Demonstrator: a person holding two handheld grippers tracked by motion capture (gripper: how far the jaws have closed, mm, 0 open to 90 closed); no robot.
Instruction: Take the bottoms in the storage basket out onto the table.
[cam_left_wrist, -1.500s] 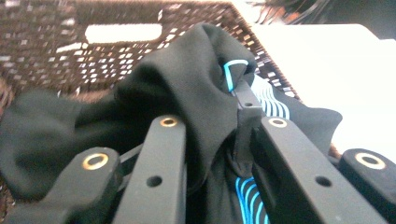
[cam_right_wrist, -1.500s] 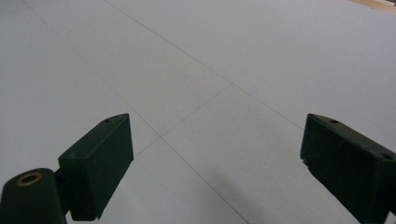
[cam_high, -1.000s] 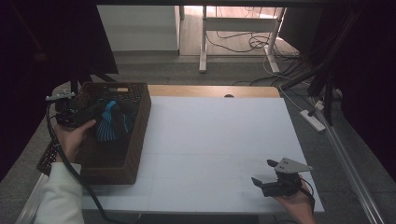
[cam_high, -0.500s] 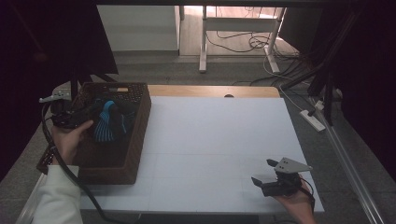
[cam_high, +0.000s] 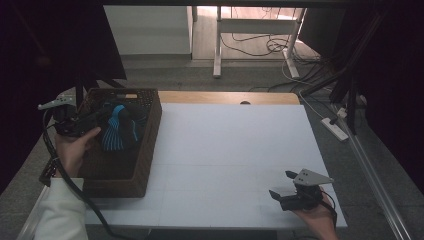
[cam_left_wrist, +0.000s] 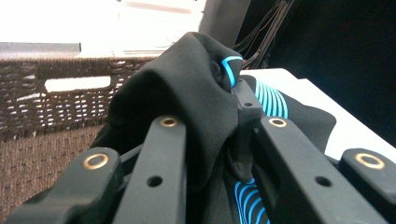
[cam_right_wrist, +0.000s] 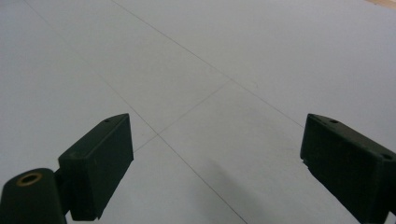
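From the high view we see the left gripper (cam_high: 102, 116) over the woven basket (cam_high: 150, 137) at the bench's (cam_high: 230, 150) left edge, pinching a black garment with blue stripes (cam_high: 119, 130) held above the basket's inside. The right gripper (cam_high: 284, 186) rests near the bench's front right corner, its jaws spread.

In the left gripper view we find the jaws closed on a fold of the garment (cam_left_wrist: 187, 88), the basket wall (cam_left_wrist: 56, 102) behind.

In the right gripper view the jaws stand wide apart over the bare white bench (cam_right_wrist: 210, 70).
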